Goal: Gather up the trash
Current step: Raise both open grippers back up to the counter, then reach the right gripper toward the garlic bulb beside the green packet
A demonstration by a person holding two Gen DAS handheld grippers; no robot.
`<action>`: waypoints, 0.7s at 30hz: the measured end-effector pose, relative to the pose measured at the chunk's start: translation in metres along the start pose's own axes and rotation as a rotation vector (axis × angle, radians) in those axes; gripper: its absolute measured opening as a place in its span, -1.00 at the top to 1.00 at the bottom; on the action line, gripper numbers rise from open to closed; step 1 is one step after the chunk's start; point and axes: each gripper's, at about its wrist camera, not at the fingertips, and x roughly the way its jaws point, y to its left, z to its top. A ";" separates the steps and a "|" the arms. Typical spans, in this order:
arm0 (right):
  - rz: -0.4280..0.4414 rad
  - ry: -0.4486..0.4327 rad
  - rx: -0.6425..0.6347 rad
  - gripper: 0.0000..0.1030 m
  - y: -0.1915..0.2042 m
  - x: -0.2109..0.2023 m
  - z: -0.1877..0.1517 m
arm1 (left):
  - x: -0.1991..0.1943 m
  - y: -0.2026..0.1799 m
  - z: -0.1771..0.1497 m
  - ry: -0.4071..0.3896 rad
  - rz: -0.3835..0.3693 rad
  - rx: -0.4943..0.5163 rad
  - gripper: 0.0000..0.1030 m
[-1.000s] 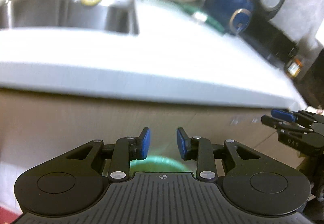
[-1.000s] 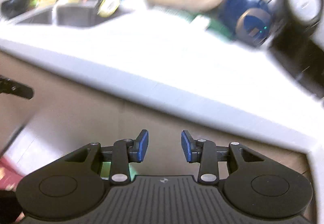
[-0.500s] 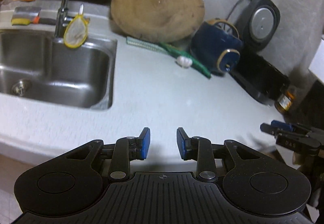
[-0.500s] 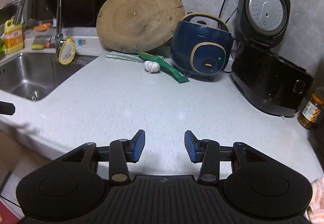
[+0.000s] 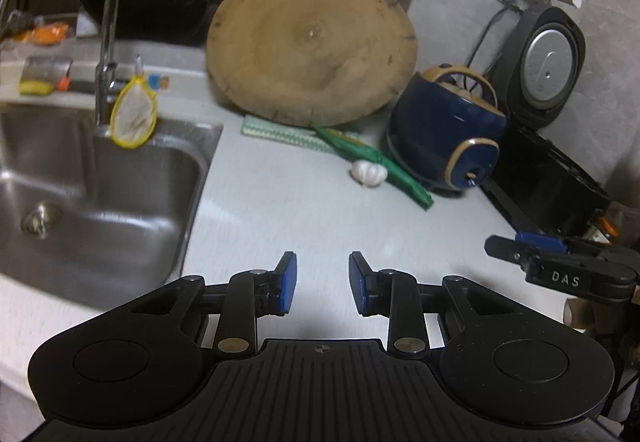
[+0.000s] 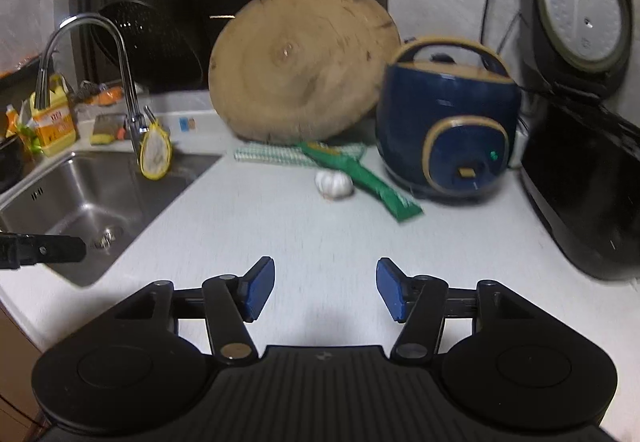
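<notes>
the jaws of the left gripper (image 5: 322, 284) stand apart with nothing between them; those of the right gripper (image 6: 325, 290) are opening, also empty, both over the pale desk (image 6: 280, 226). a green wrapper (image 6: 366, 178) lies near the back, touching a garlic bulb (image 6: 333, 183), just beside the blue cooker (image 6: 448, 126). the steel sink (image 5: 92, 194) holds only its drain; the black cooker (image 6: 580, 178) stands with its lid raised.

L gripper (image 5: 322, 284) jaws apart, empty | green wrapper (image 5: 374, 162) touching garlic (image 5: 369, 173) | counter (image 5: 280, 210)
</notes>
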 end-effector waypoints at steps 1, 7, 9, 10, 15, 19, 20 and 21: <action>0.008 -0.004 -0.002 -0.11 -0.003 0.006 0.005 | 0.006 -0.004 0.005 0.002 0.007 0.006 0.37; 0.026 -0.015 -0.001 -0.15 -0.021 0.040 0.026 | 0.042 -0.022 0.022 0.038 0.044 0.030 0.37; 0.034 -0.009 -0.001 -0.16 -0.025 0.054 0.032 | 0.052 -0.024 0.025 0.059 0.081 0.031 0.37; 0.037 -0.005 -0.001 -0.18 -0.026 0.061 0.035 | 0.056 -0.025 0.026 0.072 0.106 0.030 0.37; 0.057 0.045 -0.008 -0.24 -0.020 0.115 0.053 | 0.064 -0.019 0.029 0.101 0.175 0.025 0.37; 0.031 0.066 -0.086 -0.24 -0.002 0.164 0.063 | 0.067 -0.010 0.032 0.115 0.225 -0.002 0.37; 0.019 0.066 -0.108 -0.24 0.003 0.176 0.065 | 0.068 -0.007 0.033 0.120 0.233 -0.012 0.37; 0.011 0.070 -0.127 -0.24 0.006 0.187 0.067 | 0.068 -0.005 0.034 0.124 0.242 -0.021 0.37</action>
